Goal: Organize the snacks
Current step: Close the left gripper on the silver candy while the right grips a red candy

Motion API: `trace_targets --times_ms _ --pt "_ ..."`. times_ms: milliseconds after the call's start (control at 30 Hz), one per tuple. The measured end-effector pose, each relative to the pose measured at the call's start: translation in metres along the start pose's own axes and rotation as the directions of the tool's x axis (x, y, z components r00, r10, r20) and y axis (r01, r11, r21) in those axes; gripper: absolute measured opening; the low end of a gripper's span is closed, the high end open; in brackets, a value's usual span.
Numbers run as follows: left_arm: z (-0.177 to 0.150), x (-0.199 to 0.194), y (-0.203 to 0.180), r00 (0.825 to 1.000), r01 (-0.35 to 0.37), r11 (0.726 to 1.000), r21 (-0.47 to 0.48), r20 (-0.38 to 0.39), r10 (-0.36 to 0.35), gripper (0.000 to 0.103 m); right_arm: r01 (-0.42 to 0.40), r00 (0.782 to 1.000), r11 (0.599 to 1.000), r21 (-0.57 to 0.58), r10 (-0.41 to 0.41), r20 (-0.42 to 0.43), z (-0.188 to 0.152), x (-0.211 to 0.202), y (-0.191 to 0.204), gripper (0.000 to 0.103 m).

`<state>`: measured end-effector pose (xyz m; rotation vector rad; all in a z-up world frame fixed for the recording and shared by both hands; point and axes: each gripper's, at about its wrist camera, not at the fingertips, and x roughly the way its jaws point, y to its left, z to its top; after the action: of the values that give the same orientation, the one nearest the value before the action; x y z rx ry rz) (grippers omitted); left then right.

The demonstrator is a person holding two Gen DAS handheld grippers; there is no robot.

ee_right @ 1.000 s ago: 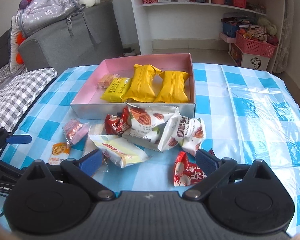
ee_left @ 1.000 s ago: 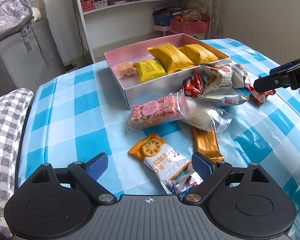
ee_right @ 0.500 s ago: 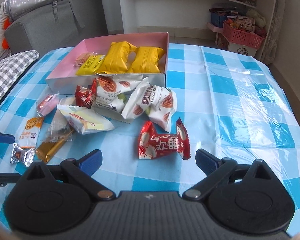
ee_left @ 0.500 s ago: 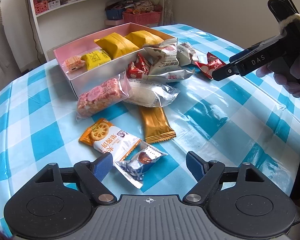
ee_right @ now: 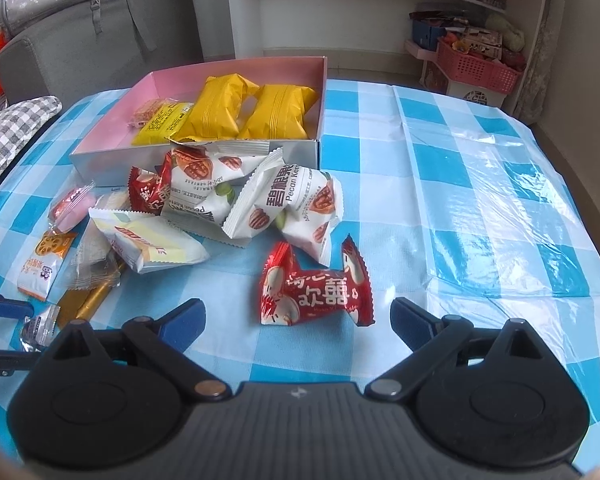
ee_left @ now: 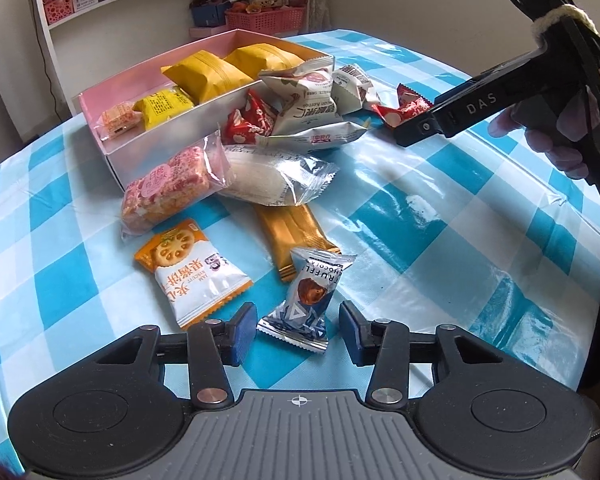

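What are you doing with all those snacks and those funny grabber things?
A person is sorting snacks into the pink box on the checked table. The left hand-held gripper has just been closing around a blue chocolate truffle packet, which lies between its jaws, though the pads are not pressing it yet. The right hand-held gripper is open with a red candy packet lying just in front of it. Four yellow and orange snacks are already in the box; many others lie loose.

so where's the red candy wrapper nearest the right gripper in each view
Left wrist: the red wrapper lies upper right, just past the right gripper's tip.
Right wrist: the same wrapper lies low in the centre, ahead of the open fingers.
Shared landmark: the pink box with yellow packets.
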<state>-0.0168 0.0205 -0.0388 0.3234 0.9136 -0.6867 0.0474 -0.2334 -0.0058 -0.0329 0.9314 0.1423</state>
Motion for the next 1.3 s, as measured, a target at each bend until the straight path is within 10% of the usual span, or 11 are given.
trace_targets --times_ms 733,1300 --pt "0.011 0.007 -0.013 0.995 0.097 0.994 -0.049 0.031 -0.096 0.043 -0.19 0.981 0.979 -0.071 0.187 -0.047 0.0 0.005 0.011 0.077" --pt "0.022 0.015 -0.03 0.994 0.08 0.996 0.047 0.069 -0.083 0.061 -0.093 0.996 0.981 -0.17 0.09 -0.028 0.012 0.019 0.014 0.073"
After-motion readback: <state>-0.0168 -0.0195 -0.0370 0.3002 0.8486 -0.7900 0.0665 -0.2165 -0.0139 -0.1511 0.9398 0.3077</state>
